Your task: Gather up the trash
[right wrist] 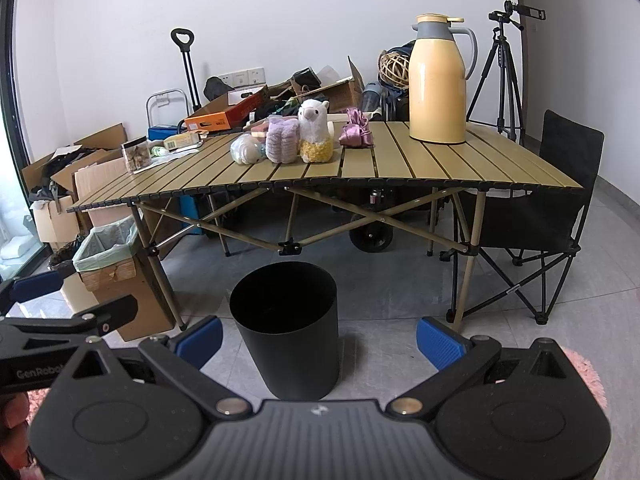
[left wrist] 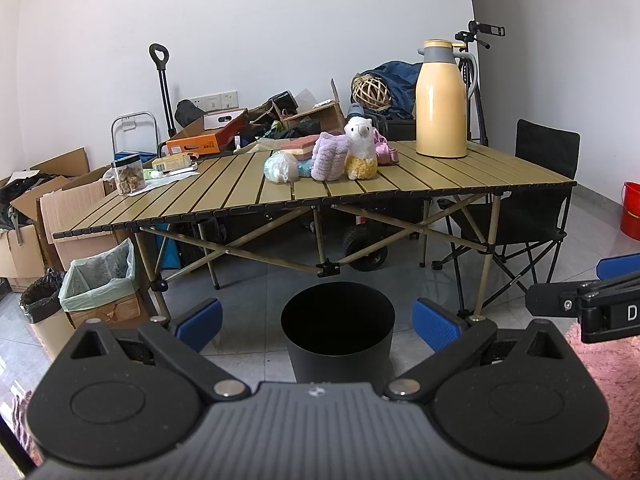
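Landmark: black bin point(left wrist: 338, 328) on the floor tiles, in front of the slatted worktop point(left wrist: 440, 176).

Your left gripper point(left wrist: 318, 320) has its jaws wide, nothing between them; the bin mouth sits in the gap, beyond the blue pads. Your right gripper point(right wrist: 319, 338) is the same: jaws wide, holding nothing, with the bin point(right wrist: 286, 320) ahead and slightly toward its left pad.

Task thing: crumpled plastic bag point(left wrist: 281, 166) lies on the worktop, above and behind the bin, just beside the purple fuzzy bundle point(left wrist: 330, 156) and the plush alpaca point(left wrist: 360, 148). The yellow thermos point(left wrist: 440, 100) stands farther back, to the right of the bin's line.

Left view only: a red bucket point(left wrist: 632, 210) at the far right edge, and the right gripper entering from the right. It also shows a second lined bin with a black bag point(left wrist: 40, 300) at the far left.

Right view only: the whole tripod point(right wrist: 504, 68) behind the thermos point(right wrist: 438, 80), a pink satin bundle point(right wrist: 356, 128) clear of the alpaca point(right wrist: 314, 130), and the left gripper at the left edge. The green-lined box point(right wrist: 108, 248) left of the bin appears in both views.
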Demonstrator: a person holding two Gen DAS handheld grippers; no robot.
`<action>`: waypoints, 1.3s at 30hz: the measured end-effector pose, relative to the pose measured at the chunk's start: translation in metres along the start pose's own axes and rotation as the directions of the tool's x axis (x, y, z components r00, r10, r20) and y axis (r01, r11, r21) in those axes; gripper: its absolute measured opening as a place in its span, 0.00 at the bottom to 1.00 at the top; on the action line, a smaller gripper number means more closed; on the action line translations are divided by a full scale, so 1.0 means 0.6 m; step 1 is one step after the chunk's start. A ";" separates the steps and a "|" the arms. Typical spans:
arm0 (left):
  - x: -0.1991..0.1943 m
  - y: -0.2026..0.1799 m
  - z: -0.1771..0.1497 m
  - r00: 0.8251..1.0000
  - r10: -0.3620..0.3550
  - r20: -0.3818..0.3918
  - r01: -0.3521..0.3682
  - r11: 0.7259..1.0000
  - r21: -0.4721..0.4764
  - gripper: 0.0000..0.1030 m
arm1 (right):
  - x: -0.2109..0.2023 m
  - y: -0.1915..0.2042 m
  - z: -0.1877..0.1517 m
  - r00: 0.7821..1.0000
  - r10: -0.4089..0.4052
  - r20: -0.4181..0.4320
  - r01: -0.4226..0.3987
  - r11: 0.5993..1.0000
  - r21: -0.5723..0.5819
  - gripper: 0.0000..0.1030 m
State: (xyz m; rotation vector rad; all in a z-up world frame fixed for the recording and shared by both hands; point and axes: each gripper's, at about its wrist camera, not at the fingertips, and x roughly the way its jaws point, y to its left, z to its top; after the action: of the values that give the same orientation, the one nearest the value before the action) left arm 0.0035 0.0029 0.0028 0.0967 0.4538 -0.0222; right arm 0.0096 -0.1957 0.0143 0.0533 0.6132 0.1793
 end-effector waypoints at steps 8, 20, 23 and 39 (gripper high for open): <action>0.001 -0.001 -0.002 1.000 0.001 -0.001 -0.001 1.000 0.003 1.00 | 0.002 0.003 -0.002 1.000 0.002 -0.001 -0.002 1.000 0.000 1.00; 0.017 -0.005 -0.003 1.000 -0.003 -0.020 0.003 1.000 0.013 1.00 | 0.012 -0.001 -0.003 1.000 0.004 -0.002 -0.004 1.000 0.010 1.00; 0.016 -0.006 -0.004 1.000 -0.003 -0.021 0.003 1.000 0.012 1.00 | 0.013 -0.006 -0.002 1.000 0.004 -0.001 -0.004 1.000 0.014 1.00; 0.028 0.001 -0.001 1.000 -0.002 -0.031 0.002 1.000 0.010 1.00 | 0.020 -0.007 -0.004 1.000 0.004 -0.005 -0.004 1.000 0.017 1.00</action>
State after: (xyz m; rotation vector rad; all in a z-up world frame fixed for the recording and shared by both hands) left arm 0.0183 0.0039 -0.0052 0.1068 0.4846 -0.0253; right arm 0.0188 -0.1974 0.0052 0.0701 0.6194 0.1780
